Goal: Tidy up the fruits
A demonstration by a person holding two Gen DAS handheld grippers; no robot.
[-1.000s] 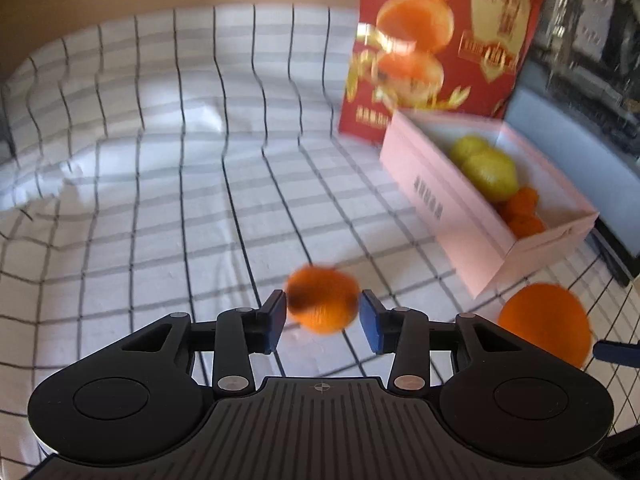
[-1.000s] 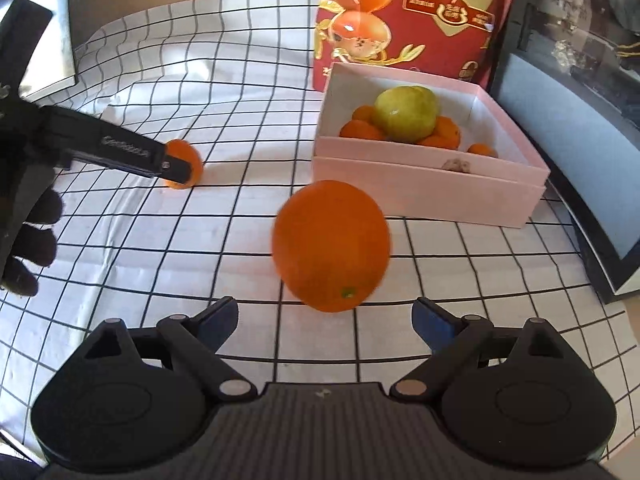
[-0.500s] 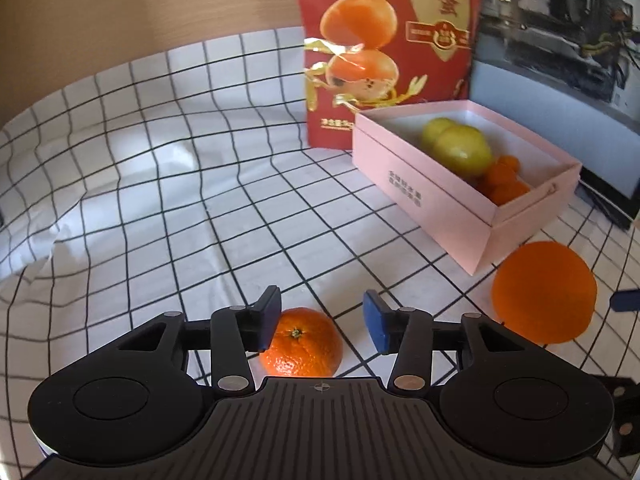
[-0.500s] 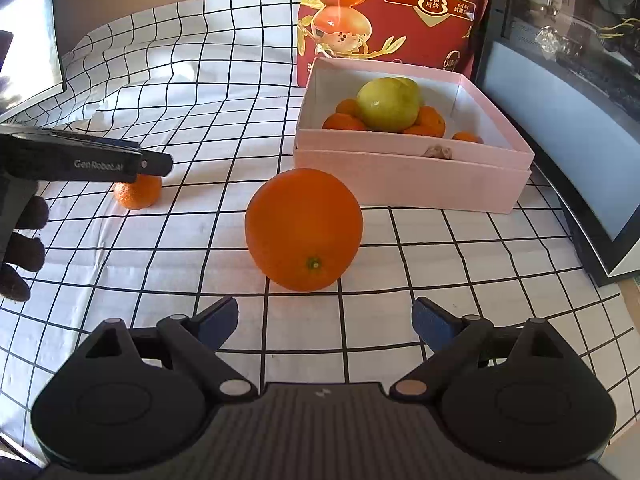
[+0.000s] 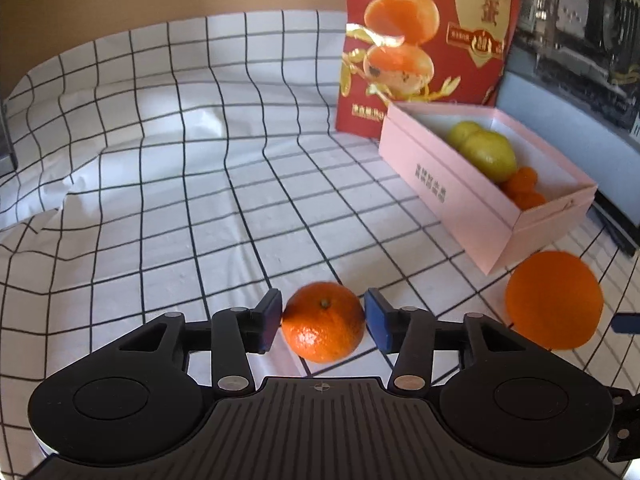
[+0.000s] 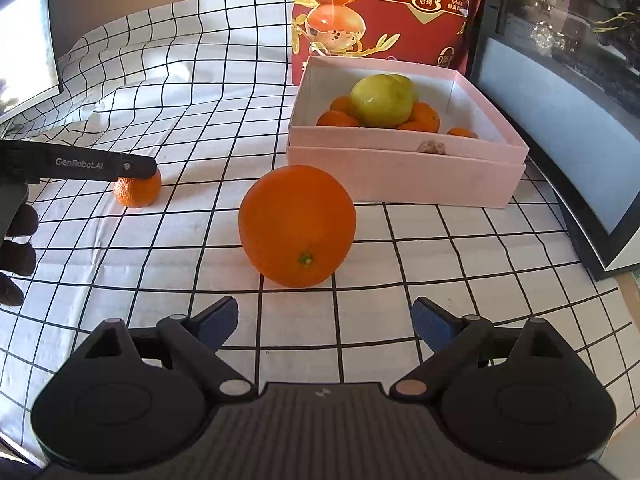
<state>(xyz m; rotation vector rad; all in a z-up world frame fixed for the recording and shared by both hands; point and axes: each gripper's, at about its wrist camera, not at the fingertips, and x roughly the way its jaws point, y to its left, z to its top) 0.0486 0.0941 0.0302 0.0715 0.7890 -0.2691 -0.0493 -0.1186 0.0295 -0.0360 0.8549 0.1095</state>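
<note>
So the left gripper (image 5: 323,322) has a mandarin (image 5: 323,322) sitting right between its fingers (image 5: 269,319), stem up, on the checked cloth (image 5: 160,184). The left pad looks like it's touching the peel, the right pad is just beside it, and I honestly can't tell if it's actually squeezing. The right gripper (image 6: 325,322) is spread wide with nothing in it, and the big orange (image 6: 297,226) sits on the cloth just ahead of its fingertips, a bit left of center, not touching either one. Past the orange is the pink box (image 6: 404,174), with a couple of yellow-green fruits (image 6: 382,100) piled on small mandarins (image 6: 424,117). A red bag (image 6: 384,12) stands behind the box. From the right side, the left gripper's finger lies across the top of the mandarin.
</note>
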